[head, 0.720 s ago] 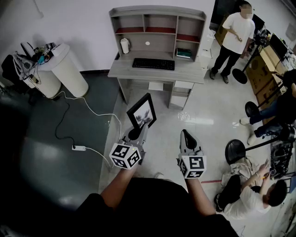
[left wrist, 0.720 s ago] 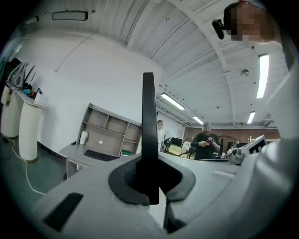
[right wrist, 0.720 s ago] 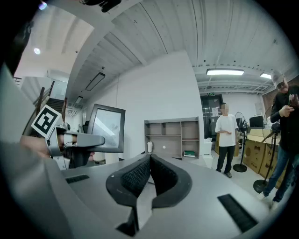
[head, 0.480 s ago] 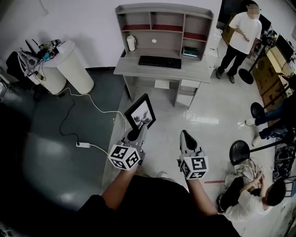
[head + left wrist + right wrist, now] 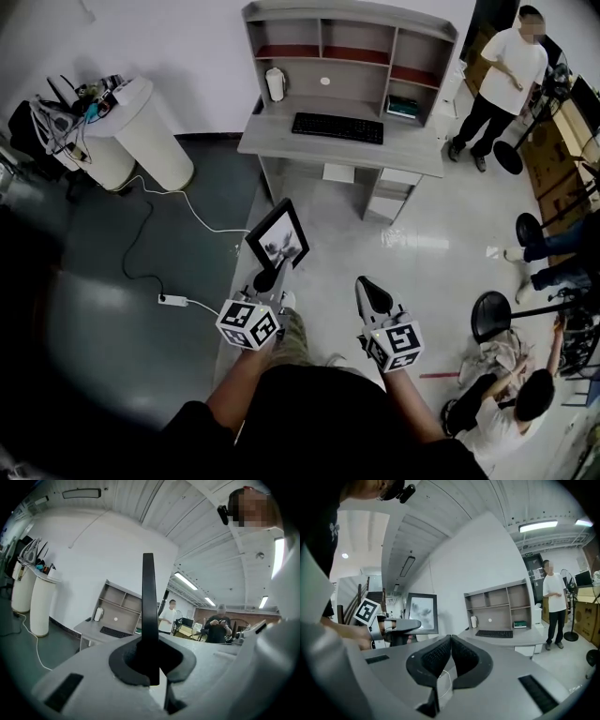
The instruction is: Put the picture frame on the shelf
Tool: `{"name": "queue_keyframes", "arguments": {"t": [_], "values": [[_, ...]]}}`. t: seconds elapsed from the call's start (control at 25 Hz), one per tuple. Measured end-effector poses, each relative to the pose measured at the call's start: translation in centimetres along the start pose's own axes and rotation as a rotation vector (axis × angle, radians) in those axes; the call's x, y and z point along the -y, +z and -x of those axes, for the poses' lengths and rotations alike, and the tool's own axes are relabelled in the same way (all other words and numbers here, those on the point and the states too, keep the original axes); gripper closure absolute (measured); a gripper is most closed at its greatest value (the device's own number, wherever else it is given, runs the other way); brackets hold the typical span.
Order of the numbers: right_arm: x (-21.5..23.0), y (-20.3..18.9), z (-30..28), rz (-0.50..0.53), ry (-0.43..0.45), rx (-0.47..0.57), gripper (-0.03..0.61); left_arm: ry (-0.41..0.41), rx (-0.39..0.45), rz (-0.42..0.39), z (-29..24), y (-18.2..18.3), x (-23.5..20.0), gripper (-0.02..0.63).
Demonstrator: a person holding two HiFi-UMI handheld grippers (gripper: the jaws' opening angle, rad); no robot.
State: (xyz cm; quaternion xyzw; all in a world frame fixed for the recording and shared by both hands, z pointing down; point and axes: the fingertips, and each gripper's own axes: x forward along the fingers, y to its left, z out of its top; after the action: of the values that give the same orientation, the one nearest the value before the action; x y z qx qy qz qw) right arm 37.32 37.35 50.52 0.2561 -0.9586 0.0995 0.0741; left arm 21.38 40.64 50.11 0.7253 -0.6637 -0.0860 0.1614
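Left gripper view: picture frame (image 5: 148,597) clamped edge-on in left claw (image 5: 151,666).

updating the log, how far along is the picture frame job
Done: the left tongs are shut on the picture frame, gripping its lower edge. In hand: the frame is over the floor, well short of the desk. Left: reach the shelf above the desk and set the frame in it. The right tongs are shut and empty.

We log: picture frame (image 5: 277,239) black-rimmed, its print grey on white; shelf (image 5: 352,13) pale grey with dark red boards; keyboard (image 5: 337,127) black.
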Motion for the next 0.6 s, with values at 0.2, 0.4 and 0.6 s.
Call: {"name": "queue_keyframes", "arguments": {"t": [0.2, 0.4, 0.6], "values": [[1.1, 1.1, -6.8, 0.016, -0.033, -0.014, 0.566, -0.009, 0.005, -0.015, -3.7, 1.9, -5.7, 0.588], [3.2, 3.4, -15.2, -0.001, -0.078, -0.044, 0.566, -0.028, -0.024, 0.01, -8.5, 3.8, -12.7, 0.589], [3.2, 7.7, -23.5, 0.024, -0.094, -0.032, 0.566, -0.05, -0.023, 0.034, -11.8, 6.6, -18.4, 0.589]]}}
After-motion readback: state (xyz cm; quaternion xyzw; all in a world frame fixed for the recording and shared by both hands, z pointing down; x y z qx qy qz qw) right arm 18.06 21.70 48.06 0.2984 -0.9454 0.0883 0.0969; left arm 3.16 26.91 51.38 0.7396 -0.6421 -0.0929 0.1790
